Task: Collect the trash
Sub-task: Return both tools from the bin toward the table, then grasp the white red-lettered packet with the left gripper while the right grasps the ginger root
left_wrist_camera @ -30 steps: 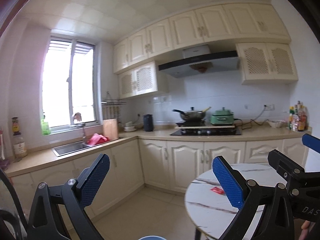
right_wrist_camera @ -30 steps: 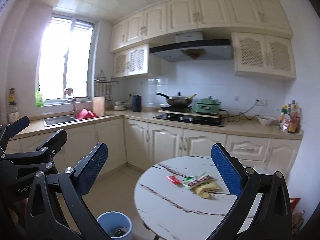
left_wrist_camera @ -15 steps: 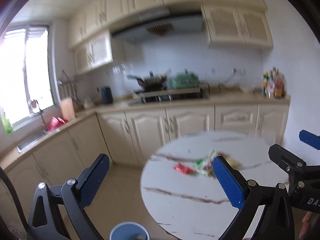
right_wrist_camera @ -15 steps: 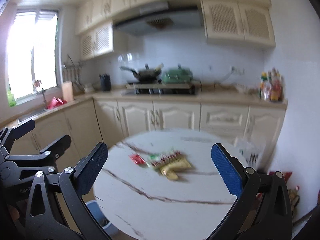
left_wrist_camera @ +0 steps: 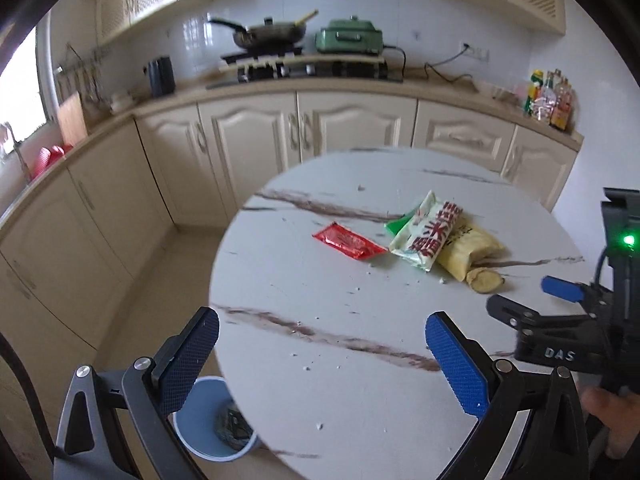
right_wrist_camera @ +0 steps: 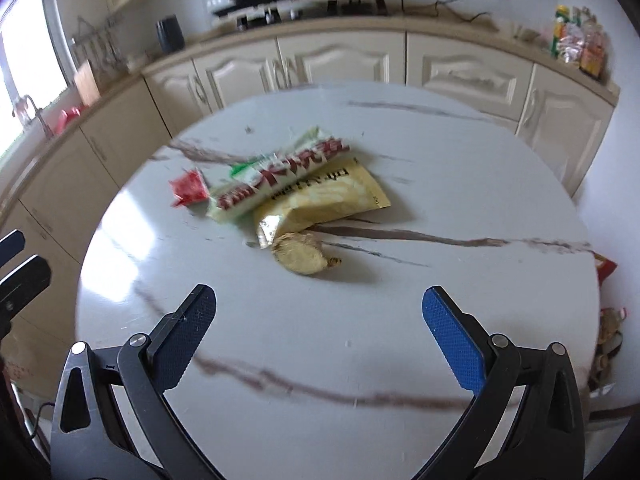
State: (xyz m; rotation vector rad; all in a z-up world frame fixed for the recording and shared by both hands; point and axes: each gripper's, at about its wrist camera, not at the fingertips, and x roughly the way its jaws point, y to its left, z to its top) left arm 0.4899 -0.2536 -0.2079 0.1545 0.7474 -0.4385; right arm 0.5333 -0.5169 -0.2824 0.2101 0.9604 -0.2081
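Left hand-held gripper [left_wrist_camera: 322, 354] view alone shows blue bin [left_wrist_camera: 216, 424].

The round table [right_wrist_camera: 400, 320] had bare top between its near edge and the wrappers [right_wrist_camera: 288, 184], so a gripper could come in there. The wrappers lay touching in one pile near the table's middle. A small brown lump [right_wrist_camera: 300, 258], maybe a food scrap, sat just in front of that pile, in the way.
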